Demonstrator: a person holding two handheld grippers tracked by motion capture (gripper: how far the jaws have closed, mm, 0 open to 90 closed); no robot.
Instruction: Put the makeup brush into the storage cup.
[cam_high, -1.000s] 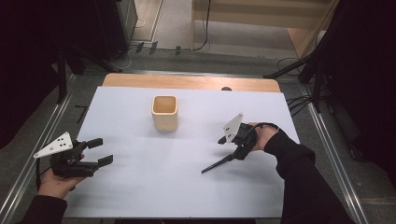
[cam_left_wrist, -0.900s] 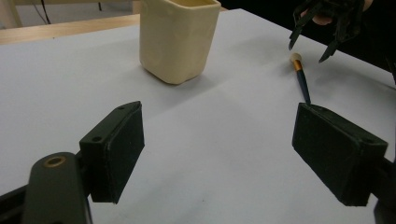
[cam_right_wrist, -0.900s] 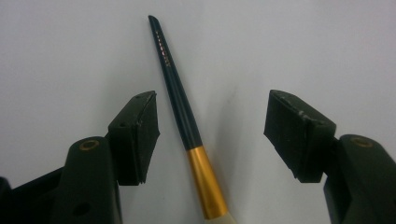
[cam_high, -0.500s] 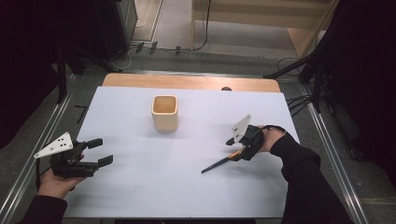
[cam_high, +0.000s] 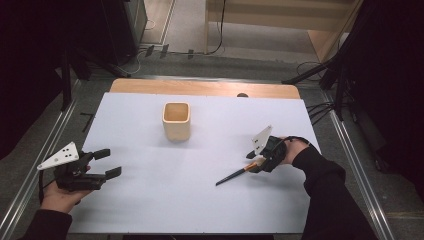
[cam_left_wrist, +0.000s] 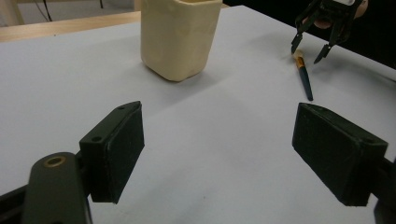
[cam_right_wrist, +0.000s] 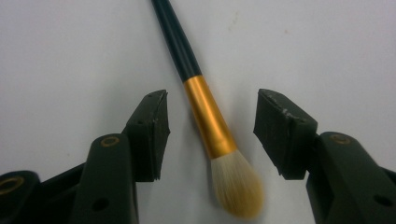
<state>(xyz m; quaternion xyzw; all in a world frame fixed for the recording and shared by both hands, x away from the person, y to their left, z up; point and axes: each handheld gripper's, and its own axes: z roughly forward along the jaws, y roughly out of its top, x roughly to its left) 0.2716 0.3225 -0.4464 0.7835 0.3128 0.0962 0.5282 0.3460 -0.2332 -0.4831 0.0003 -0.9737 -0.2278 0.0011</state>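
Two tongs are in use: the right tongs (cam_high: 254, 159) straddle a brush (cam_right_wrist: 205, 112) lying flat on the white worktop (cam_high: 210, 200), and the left tongs (cam_high: 111, 162) stand wide and empty near the left edge. The right jaws have just been closing, yet a clear gap remains on each side, and the pads (cam_right_wrist: 152, 130) do not touch the brush.

For a sound pickup, the grip should land on the gold collar (cam_right_wrist: 208, 116), with both pads squared to it and lowered almost to the surface, so the thin round handle does not roll or tip out. Closing on the pale bristles (cam_right_wrist: 236, 189) is best avoided.

In the right gripper view the collar sits centred between the jaws, bristles toward the camera, dark handle pointing away. The cream cup (cam_high: 176, 120) stands upright well apart, farther back at mid-worktop.
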